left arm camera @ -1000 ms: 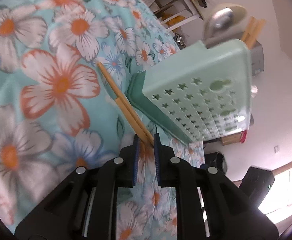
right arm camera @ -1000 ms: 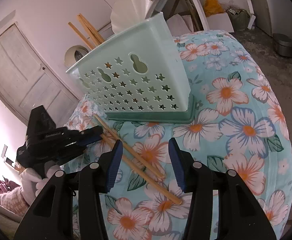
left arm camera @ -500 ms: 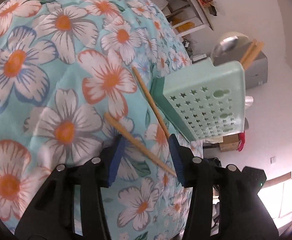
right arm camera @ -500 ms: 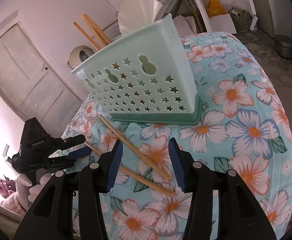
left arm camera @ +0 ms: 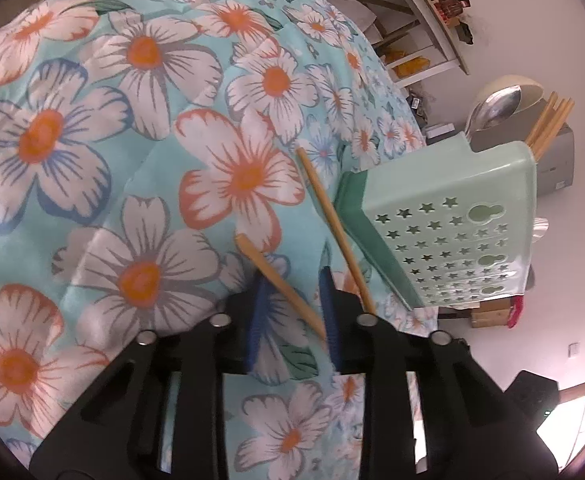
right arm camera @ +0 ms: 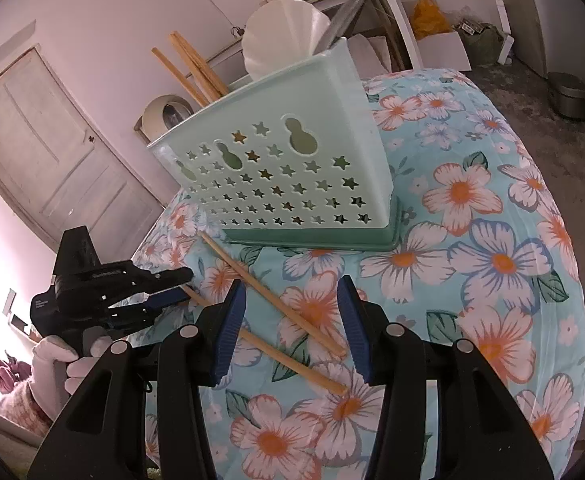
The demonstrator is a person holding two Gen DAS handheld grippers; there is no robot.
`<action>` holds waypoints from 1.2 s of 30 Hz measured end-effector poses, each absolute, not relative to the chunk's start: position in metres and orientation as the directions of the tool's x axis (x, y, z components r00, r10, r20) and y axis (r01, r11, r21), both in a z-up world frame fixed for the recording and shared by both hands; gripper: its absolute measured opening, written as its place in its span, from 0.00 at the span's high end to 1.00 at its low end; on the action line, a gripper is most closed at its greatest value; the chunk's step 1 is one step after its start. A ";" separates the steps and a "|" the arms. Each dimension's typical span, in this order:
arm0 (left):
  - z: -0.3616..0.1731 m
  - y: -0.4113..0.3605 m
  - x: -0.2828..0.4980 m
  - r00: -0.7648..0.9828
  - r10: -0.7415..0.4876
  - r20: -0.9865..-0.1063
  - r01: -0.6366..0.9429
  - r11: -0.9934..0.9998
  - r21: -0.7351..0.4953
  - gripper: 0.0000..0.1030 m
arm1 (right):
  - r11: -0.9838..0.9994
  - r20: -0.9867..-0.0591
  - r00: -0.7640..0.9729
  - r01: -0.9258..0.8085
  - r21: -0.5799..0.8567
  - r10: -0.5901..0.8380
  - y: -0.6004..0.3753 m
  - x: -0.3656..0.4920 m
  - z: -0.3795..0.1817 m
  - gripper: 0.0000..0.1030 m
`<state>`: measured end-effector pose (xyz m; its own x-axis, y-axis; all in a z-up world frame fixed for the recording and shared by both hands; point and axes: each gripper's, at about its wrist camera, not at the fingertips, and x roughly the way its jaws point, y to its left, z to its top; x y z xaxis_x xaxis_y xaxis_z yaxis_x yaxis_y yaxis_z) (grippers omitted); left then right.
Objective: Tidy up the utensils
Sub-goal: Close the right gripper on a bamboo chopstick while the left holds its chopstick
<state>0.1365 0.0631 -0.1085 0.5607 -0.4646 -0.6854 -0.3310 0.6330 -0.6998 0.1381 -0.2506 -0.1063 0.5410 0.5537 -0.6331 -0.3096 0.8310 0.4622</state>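
A mint green utensil holder (right arm camera: 292,168) with star holes stands on the floral cloth; it also shows in the left wrist view (left arm camera: 452,232). It holds wooden chopsticks (right arm camera: 190,68), a white ladle (right arm camera: 284,40) and a metal spoon (left arm camera: 496,104). Two loose wooden chopsticks lie on the cloth in front of it. My left gripper (left arm camera: 292,316) is open, with the end of the nearer chopstick (left arm camera: 280,284) between its pads. The other chopstick (left arm camera: 332,224) lies beside the holder's base. My right gripper (right arm camera: 290,328) is open and empty above both chopsticks (right arm camera: 288,312).
The teal floral cloth (right arm camera: 492,240) covers a rounded table that falls away at its edges. A white door (right arm camera: 44,152) and shelves (left arm camera: 432,20) stand beyond. The left gripper (right arm camera: 148,292) and gloved hand show in the right wrist view.
My left gripper was shut on the two chopsticks, then opened and let them go. It has now come back low around the end of one. The right gripper has barely moved.
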 end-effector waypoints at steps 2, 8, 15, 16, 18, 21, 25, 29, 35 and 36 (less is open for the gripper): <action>-0.110 0.064 0.136 0.567 -0.462 -0.682 -0.332 0.630 -0.702 0.84 | 0.834 -0.635 0.543 -0.310 0.457 0.550 -0.249 0.137 -0.105 0.55; -0.117 0.073 0.121 0.604 -0.471 -0.643 -0.284 0.626 -0.726 0.84 | 0.841 -0.636 0.551 -0.315 0.441 0.540 -0.247 0.133 -0.099 0.55; -0.105 0.079 0.099 0.651 -0.421 -0.632 -0.204 0.705 -0.679 0.84 | 0.850 -0.643 0.557 -0.330 0.409 0.526 -0.240 0.129 -0.094 0.55; -0.103 0.080 0.096 0.658 -0.409 -0.632 -0.195 0.719 -0.667 0.84 | 0.851 -0.644 0.556 -0.332 0.407 0.525 -0.239 0.129 -0.094 0.55; -0.099 0.080 0.094 0.671 -0.390 -0.631 -0.177 0.742 -0.646 0.84 | 0.851 -0.647 0.553 -0.339 0.401 0.525 -0.236 0.129 -0.094 0.55; -0.092 0.081 0.084 0.692 -0.354 -0.630 -0.149 0.783 -0.604 0.83 | 0.852 -0.653 0.549 -0.355 0.384 0.522 -0.229 0.130 -0.092 0.55; -0.089 0.081 0.076 0.704 -0.310 -0.639 -0.135 0.825 -0.549 0.81 | 0.851 -0.655 0.551 -0.414 0.325 0.518 -0.213 0.132 -0.084 0.55; -0.095 0.083 0.074 0.710 -0.296 -0.638 -0.150 0.822 -0.549 0.80 | 0.828 -0.674 0.520 -0.495 0.264 0.525 -0.185 0.143 -0.080 0.55; -0.101 0.084 0.072 0.727 -0.301 -0.617 -0.134 0.819 -0.558 0.80 | 0.756 -0.704 0.465 -0.635 0.157 0.537 -0.124 0.160 -0.082 0.59; -0.102 0.084 0.072 0.728 -0.305 -0.614 -0.132 0.816 -0.563 0.80 | 0.747 -0.711 0.458 -0.649 0.143 0.534 -0.115 0.161 -0.083 0.60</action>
<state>0.0725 0.0845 -0.1019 0.7282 -0.3055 -0.6136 -0.1317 0.8161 -0.5626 0.1613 -0.1154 -0.0832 0.4582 0.5339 -0.7106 -0.6489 0.7473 0.1430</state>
